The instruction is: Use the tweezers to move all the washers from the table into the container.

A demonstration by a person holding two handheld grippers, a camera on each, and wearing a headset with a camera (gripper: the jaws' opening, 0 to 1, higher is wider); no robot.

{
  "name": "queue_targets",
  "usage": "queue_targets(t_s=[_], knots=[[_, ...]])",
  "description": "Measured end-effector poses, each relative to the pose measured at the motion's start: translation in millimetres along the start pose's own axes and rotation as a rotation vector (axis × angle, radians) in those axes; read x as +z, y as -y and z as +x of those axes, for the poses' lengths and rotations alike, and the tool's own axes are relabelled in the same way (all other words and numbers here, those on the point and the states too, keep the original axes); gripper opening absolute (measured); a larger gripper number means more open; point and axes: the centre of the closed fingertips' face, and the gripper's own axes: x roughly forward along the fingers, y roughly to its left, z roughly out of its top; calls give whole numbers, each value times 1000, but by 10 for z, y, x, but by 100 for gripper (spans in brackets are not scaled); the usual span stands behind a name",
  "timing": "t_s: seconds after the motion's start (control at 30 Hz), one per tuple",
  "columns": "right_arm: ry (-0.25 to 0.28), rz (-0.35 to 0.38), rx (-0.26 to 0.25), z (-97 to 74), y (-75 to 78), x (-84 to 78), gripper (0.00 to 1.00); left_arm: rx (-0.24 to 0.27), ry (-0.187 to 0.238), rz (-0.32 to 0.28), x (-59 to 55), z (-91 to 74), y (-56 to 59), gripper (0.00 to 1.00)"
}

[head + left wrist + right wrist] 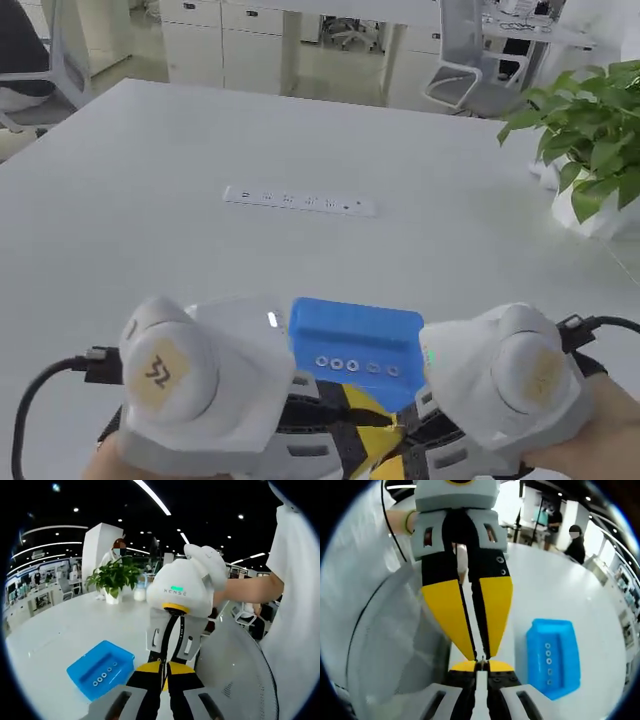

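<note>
Washers [352, 366], five in a row, lie inside blue container [355, 318] on white table [300, 130]; left gripper [481, 655] and right gripper [165, 660] meet tip to tip just beside it, each pair of jaws drawn together

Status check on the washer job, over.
Left gripper and right gripper shut, tips meeting. Five washers inside blue container. Nothing blocking it.

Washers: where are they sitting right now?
In the head view, the washers lie in a row inside the blue container, low centre on the table, nearer the person than the power strip.
</note>
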Motion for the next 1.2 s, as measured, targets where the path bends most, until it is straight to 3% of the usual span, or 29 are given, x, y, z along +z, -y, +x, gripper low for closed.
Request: queue_targets(t_s=[0.2, 0.4, 0.5, 0.57, 0.73, 1.07, 1.2], knots=[[-16, -10, -1, -35, -30, -65, 3, -50, -53, 58, -40, 107, 75, 0], [-25, 17, -22, -50, -4, -217, 4, -44, -97, 98, -114, 121, 29, 0], [-14, 38, -39, -18, 14, -278, 4, -34, -132, 90, -218, 124, -24, 0], [-21, 52, -52, 23, 32, -343, 5, -20, -191, 109, -351, 120, -74, 0], [-15, 74, -73, 169, 69, -452, 5, -20, -264, 79, -619, 173, -133, 0], [30, 132, -104, 347, 142, -471, 7, -21, -348, 102, -830, 173, -230, 0], [79, 207, -130, 315, 171, -446, 18, -41, -383, 84, -915, 145, -280, 0]])
